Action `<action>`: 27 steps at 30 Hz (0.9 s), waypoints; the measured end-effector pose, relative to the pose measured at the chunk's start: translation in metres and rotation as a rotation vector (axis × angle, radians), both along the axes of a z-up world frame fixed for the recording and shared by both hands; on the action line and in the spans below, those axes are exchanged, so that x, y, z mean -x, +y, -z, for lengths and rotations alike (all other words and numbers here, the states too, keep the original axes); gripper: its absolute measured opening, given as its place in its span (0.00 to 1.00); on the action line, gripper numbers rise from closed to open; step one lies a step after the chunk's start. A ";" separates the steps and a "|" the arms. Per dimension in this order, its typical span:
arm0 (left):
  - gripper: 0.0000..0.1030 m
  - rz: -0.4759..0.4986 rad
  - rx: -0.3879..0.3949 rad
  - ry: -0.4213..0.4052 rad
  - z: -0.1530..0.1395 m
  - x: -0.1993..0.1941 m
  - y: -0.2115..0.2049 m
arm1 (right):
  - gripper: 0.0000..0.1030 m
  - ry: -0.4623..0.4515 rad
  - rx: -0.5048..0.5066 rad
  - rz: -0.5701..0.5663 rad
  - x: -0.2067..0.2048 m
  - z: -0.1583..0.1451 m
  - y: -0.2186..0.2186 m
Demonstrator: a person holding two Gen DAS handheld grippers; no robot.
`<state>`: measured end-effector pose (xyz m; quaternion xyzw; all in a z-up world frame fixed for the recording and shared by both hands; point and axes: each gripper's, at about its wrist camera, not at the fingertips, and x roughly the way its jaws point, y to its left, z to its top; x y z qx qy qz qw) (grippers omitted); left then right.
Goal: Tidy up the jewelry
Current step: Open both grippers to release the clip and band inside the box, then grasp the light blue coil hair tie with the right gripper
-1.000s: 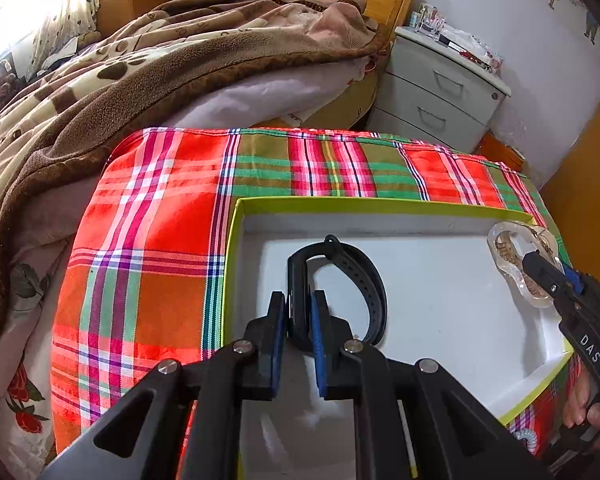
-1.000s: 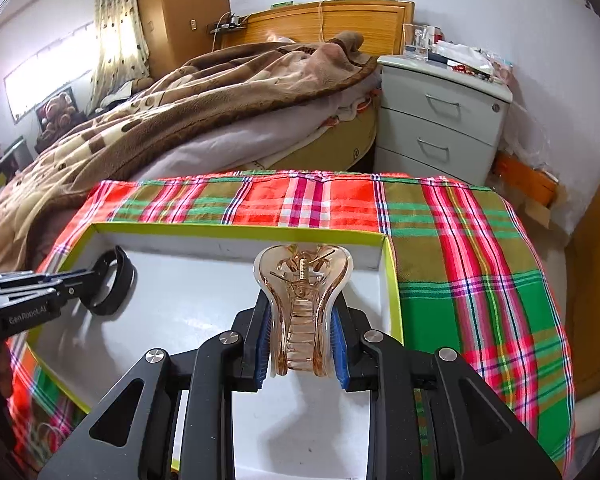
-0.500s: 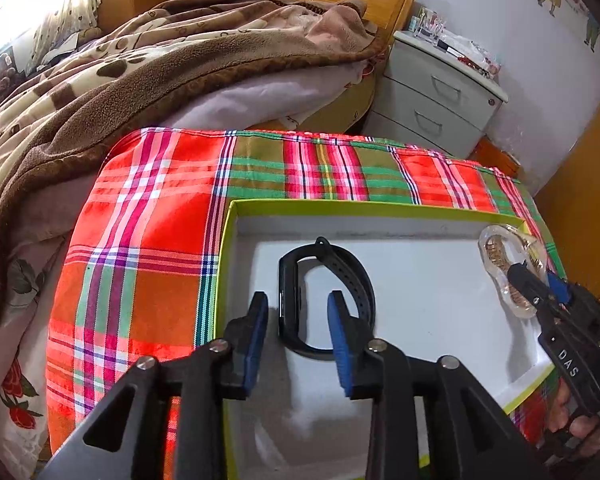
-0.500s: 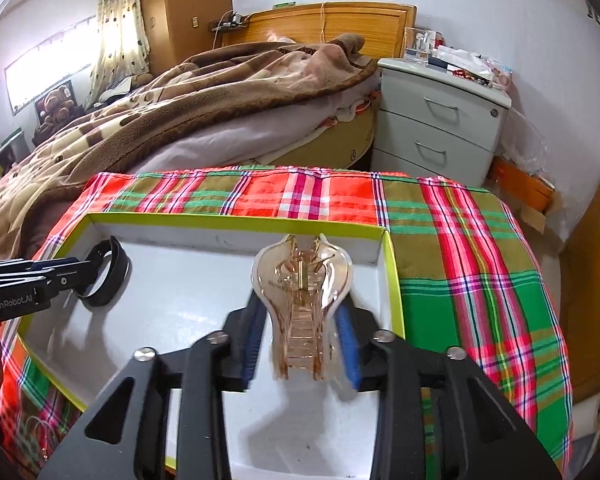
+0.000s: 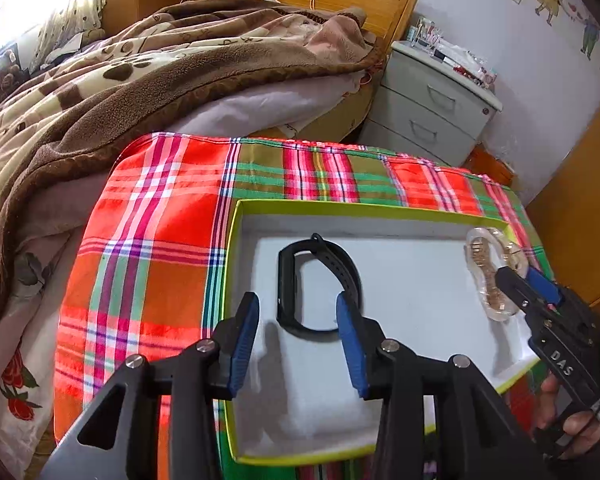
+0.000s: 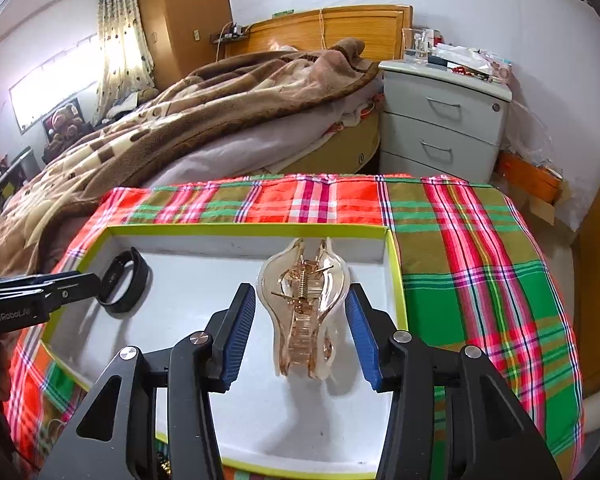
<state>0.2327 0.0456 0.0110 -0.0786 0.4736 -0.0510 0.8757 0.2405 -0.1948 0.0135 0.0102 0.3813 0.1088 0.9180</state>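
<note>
A shallow white box with a lime-green rim (image 5: 340,205) (image 6: 244,229) lies on the plaid cloth. A black wristband (image 5: 316,288) (image 6: 124,280) rests on its edge on the box floor at the left. My left gripper (image 5: 296,304) (image 6: 90,280) straddles the band's near end, jaws opening, pads clear of it. At the box's right end stands a clear amber hair claw (image 6: 304,304) (image 5: 488,276). My right gripper (image 6: 300,294) (image 5: 516,276) is around the claw, jaws opening, with a gap on each side.
A red and green plaid cloth (image 5: 148,264) covers the small table under the box. A bed with a brown blanket (image 5: 120,92) lies behind and to the left. A grey nightstand (image 6: 440,128) stands at the back right. A person's hand (image 5: 572,424) holds the right gripper.
Both grippers went from shut to open. The left let go of the black wristband and the right let go of the hair claw; both things now rest in the box.
</note>
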 end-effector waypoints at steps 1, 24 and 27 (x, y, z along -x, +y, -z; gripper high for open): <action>0.41 -0.004 0.005 -0.004 -0.002 0.003 0.001 | 0.48 -0.004 -0.005 -0.002 0.002 -0.001 0.000; 0.42 -0.035 0.073 -0.042 -0.017 0.092 0.027 | 0.56 -0.082 -0.094 0.007 0.087 -0.026 -0.014; 0.42 -0.041 0.098 -0.034 -0.012 0.104 0.031 | 0.56 -0.047 -0.085 0.016 0.098 -0.020 -0.018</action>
